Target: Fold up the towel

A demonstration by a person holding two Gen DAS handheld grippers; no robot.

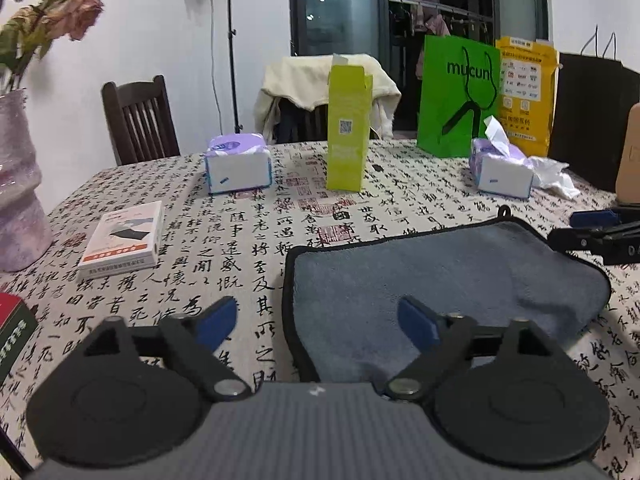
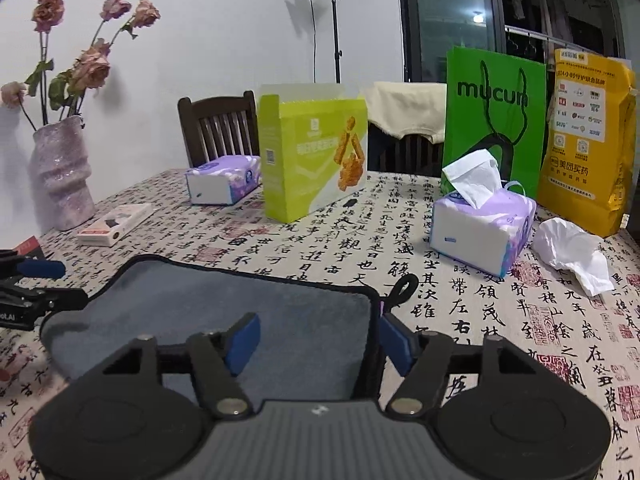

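A grey towel with black edging lies flat on the calligraphy-print tablecloth; it also shows in the right wrist view. My left gripper is open, its blue pads straddling the towel's near left edge. My right gripper is open over the towel's near right corner, beside the black hanging loop. The right gripper also shows at the right edge of the left wrist view. The left gripper shows at the left edge of the right wrist view.
Behind the towel stand a lime box, two tissue packs, a green bag and a yellow bag. A small white box and a vase sit left. Crumpled tissue lies right.
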